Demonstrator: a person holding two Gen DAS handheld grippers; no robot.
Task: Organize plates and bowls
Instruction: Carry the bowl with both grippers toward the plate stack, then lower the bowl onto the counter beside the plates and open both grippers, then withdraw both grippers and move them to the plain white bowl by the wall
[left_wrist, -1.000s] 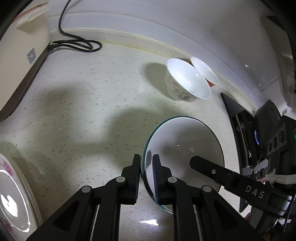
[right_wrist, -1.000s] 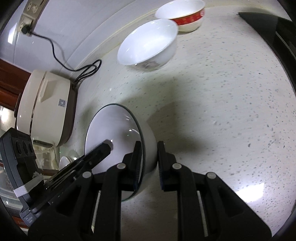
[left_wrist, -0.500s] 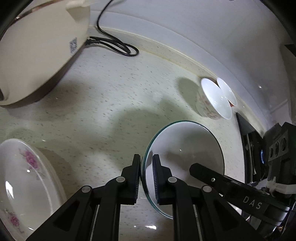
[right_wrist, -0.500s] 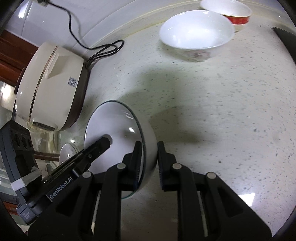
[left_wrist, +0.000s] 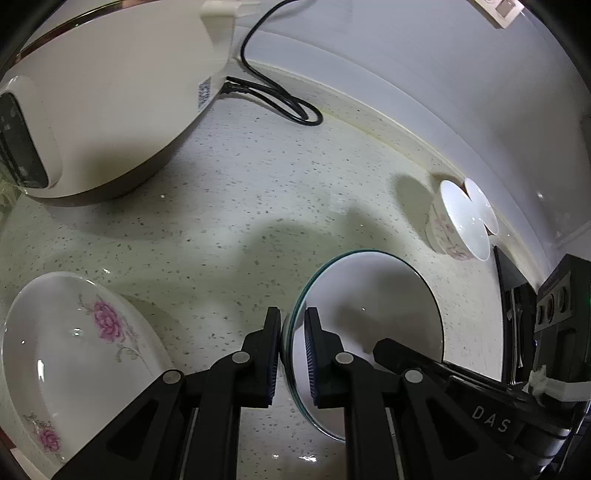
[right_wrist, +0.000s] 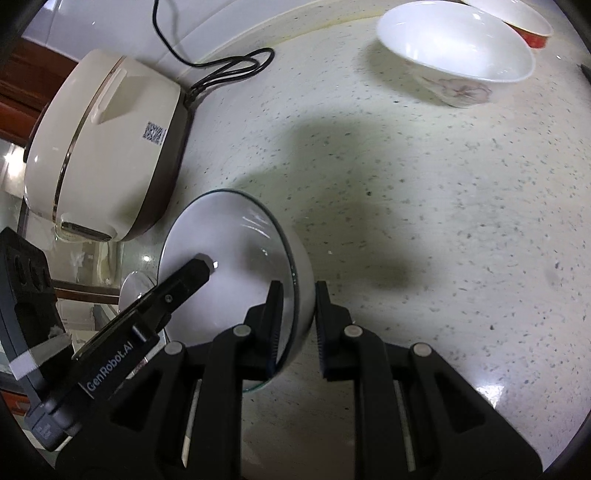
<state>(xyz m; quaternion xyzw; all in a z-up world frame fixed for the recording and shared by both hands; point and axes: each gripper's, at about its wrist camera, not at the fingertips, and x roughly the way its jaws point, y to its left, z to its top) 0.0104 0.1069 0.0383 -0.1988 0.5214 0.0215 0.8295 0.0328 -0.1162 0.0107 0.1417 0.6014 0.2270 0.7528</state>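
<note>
Speckled surface (left_wrist: 258, 192) is carrying a plate (left_wrist: 70, 354) leftward of the bowl (left_wrist: 369, 306), which both claws, left (left_wrist: 291, 347) and right (right_wrist: 298, 321), are clenching by opposite rims above it.

Plate (left_wrist: 66, 354) showing white with pink flowers. Bowl (left_wrist: 373, 295) looking white, rim greenish. Cooker (right_wrist: 103, 147) looking cream. Counter (right_wrist: 424, 221) showing dark specks.

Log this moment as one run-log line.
left hand-held gripper: shut on rim of white green-rimmed bowl | right hand-held gripper: shut on opposite rim | bowl: above speckled countertop | nearby: white pink-flowered plate
</note>
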